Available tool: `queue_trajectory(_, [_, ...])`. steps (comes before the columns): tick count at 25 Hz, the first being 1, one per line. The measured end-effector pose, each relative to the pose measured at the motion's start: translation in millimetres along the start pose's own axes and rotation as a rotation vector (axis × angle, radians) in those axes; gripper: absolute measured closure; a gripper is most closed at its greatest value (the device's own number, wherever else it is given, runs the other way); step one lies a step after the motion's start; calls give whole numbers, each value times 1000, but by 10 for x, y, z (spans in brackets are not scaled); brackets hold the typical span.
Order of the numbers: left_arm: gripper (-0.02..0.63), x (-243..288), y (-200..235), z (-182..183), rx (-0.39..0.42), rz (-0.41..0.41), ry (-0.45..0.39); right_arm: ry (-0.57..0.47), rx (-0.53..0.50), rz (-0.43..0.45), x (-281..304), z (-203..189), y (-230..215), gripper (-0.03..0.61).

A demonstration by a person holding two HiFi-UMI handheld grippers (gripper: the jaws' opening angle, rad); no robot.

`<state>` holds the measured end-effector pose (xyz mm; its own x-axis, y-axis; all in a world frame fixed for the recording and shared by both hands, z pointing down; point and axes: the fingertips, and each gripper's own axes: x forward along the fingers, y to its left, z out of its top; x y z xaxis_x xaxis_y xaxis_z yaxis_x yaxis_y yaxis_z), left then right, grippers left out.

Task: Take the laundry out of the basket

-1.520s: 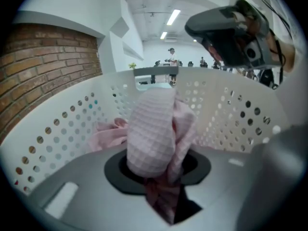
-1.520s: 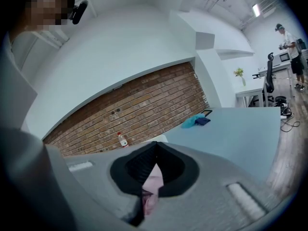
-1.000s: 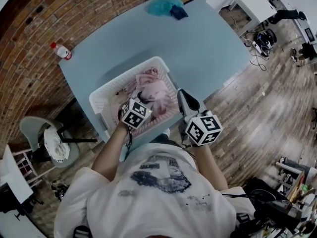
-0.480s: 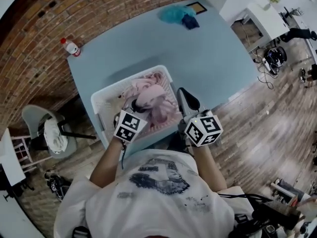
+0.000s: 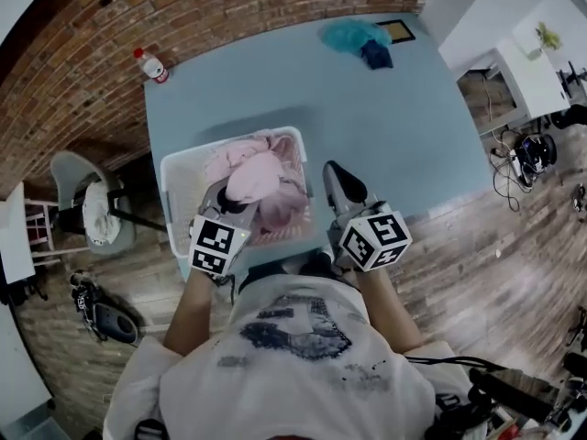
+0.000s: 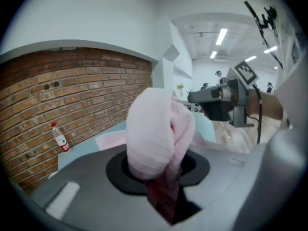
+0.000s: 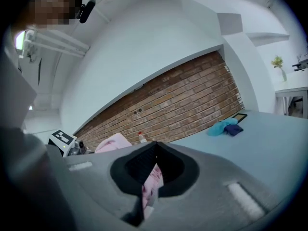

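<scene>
A white basket [image 5: 174, 186] sits at the near edge of the blue table [image 5: 385, 117], with pink laundry [image 5: 280, 204] heaped in it. My left gripper [image 5: 235, 200] is shut on a pale pink cloth [image 5: 252, 177], holding it bunched up above the basket. In the left gripper view that cloth [image 6: 151, 129] bulges out of the gripper [image 6: 159, 170]. My right gripper [image 5: 332, 174] is shut just to the right of the basket. In the right gripper view a thin pink strip shows in the slit of that gripper [image 7: 155, 150]; nothing sticks out past its tips.
A teal and a navy cloth [image 5: 359, 38] lie at the table's far edge beside a small picture frame [image 5: 401, 30]. A plastic bottle [image 5: 151, 64] stands at the far left corner. A chair with a white cloth [image 5: 90, 218] stands on the floor to the left.
My left gripper has pulled back to the basket's near edge, raising the pink cloth out of the heap. The right gripper has hardly moved.
</scene>
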<state>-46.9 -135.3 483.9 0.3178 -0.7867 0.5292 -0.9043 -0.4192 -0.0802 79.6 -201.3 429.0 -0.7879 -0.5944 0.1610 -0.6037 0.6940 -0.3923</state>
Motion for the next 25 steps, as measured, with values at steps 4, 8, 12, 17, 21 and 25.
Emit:
queue_trajectory(4, [500,-174,86,166,-17,113,-38,7,2,60,-36,70,-73,580])
queue_trajectory(8, [502,-329,98,503,-2,191,-96,0,-32,99,-95,204,-119,580])
queue_trajectory(12, [502,-374,94,798,-17,240,-142,-19,-70,121,-143,368,-169,580])
queue_trajectory(17, [503,-292,-78,1144,-13,235,-207,-44,-91,124,-291,535,-300,580])
queue_trajectory(21, [505,-68,-271,1396,5,210,-228,-64,-97,94,-464,654,-519,580])
queue_trajectory(25, [505,189,-572,1663,34,165,-246,-85,-96,36,-757,746,-804,580])
